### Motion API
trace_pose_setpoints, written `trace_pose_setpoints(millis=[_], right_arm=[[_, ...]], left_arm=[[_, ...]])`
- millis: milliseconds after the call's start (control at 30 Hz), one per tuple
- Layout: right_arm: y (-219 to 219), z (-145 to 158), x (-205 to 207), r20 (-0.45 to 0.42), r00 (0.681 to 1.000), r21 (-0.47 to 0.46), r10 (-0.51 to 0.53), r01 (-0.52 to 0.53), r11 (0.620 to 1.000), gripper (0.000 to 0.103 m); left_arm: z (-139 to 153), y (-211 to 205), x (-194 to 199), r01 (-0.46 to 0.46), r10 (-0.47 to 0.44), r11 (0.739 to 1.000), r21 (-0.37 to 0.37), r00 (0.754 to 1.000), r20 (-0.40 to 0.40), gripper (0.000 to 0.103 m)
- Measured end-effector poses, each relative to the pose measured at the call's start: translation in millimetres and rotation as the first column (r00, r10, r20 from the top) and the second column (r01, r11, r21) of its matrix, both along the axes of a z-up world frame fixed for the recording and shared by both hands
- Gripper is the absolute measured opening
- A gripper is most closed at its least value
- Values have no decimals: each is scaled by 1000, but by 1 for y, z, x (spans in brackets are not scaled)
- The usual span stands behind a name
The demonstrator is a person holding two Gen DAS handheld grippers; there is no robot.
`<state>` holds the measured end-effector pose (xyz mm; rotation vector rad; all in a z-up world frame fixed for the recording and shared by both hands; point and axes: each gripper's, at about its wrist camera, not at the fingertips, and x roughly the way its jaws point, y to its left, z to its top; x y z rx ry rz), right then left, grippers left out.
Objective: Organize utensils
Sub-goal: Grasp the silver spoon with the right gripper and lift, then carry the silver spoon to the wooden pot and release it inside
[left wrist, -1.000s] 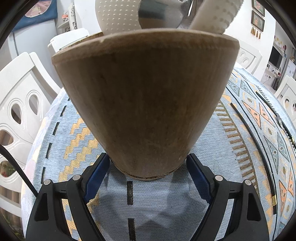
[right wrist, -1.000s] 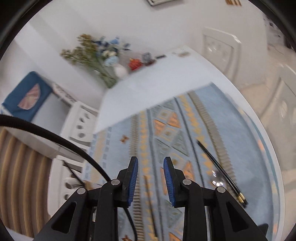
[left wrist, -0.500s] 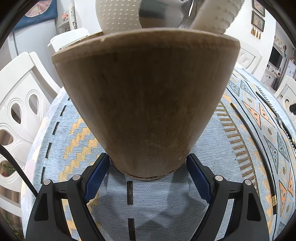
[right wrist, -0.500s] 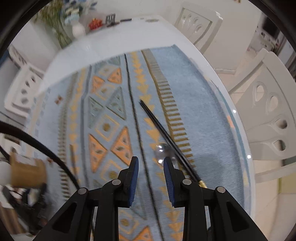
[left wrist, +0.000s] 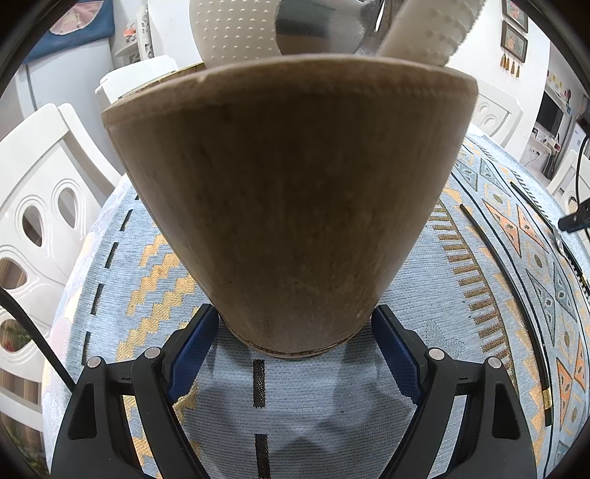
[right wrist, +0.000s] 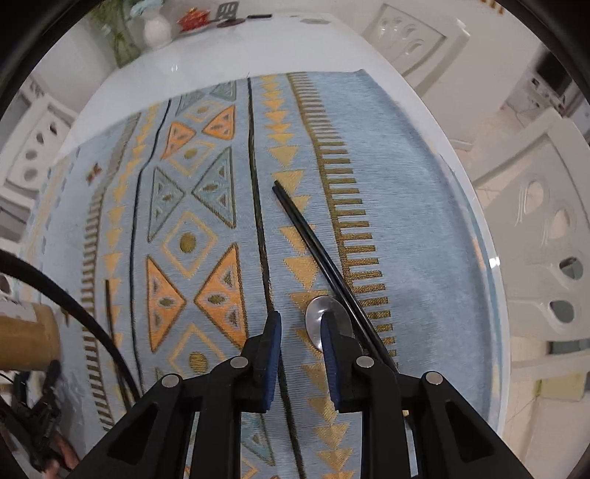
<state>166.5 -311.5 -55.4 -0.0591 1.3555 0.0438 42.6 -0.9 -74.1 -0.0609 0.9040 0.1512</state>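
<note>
A brown wooden utensil holder [left wrist: 287, 206] stands on the patterned cloth with my left gripper [left wrist: 295, 313] shut on its base. White dotted handles [left wrist: 236, 33] and a metal utensil [left wrist: 320, 25] stick out of its top. My right gripper [right wrist: 300, 318] points steeply down just above the cloth. Its jaws are closing with a narrow gap, and only cloth shows between them. A metal spoon [right wrist: 317, 313] lies at its right finger, partly hidden. A pair of black chopsticks [right wrist: 313, 243] lies just right of the spoon. The holder [right wrist: 25, 339] shows at the left edge.
The blue and gold cloth [right wrist: 405, 184] covers a white table [right wrist: 206, 55]. White chairs [left wrist: 40, 206] stand around it. One more black chopstick [left wrist: 516, 294] lies on the cloth right of the holder. A vase and small items [right wrist: 158, 29] sit at the far end.
My right gripper has dropped and tipped downward, and now hangs over the spoon and chopsticks. Its jaws have narrowed a little. The left gripper and holder have not moved.
</note>
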Motion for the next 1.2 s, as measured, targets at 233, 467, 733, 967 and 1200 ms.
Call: trace_pose_setpoints(millis=[233, 467, 733, 967, 1200], right_arm=[[-20, -27, -1, -106, 991, 18, -86, 89, 996, 21], [-15, -30, -2, -63, 996, -25, -62, 61, 998, 25], [-12, -33, 3, -45, 998, -49, -46, 44, 998, 38], [-58, -35, 17, -132, 973, 170, -188, 209, 963, 21], [-92, -39, 7, -175, 945, 290, -276, 317, 903, 11]], left_arm=[[0, 0, 0, 0, 0, 1000, -1, 1000, -1, 85], [-2, 0, 2, -1, 1, 1000, 2, 1000, -7, 85], [-3, 1, 2, 0, 0, 1000, 1, 1000, -8, 85], [-2, 1, 1, 0, 0, 1000, 1, 1000, -8, 85], [-3, 1, 2, 0, 0, 1000, 2, 1000, -9, 86]])
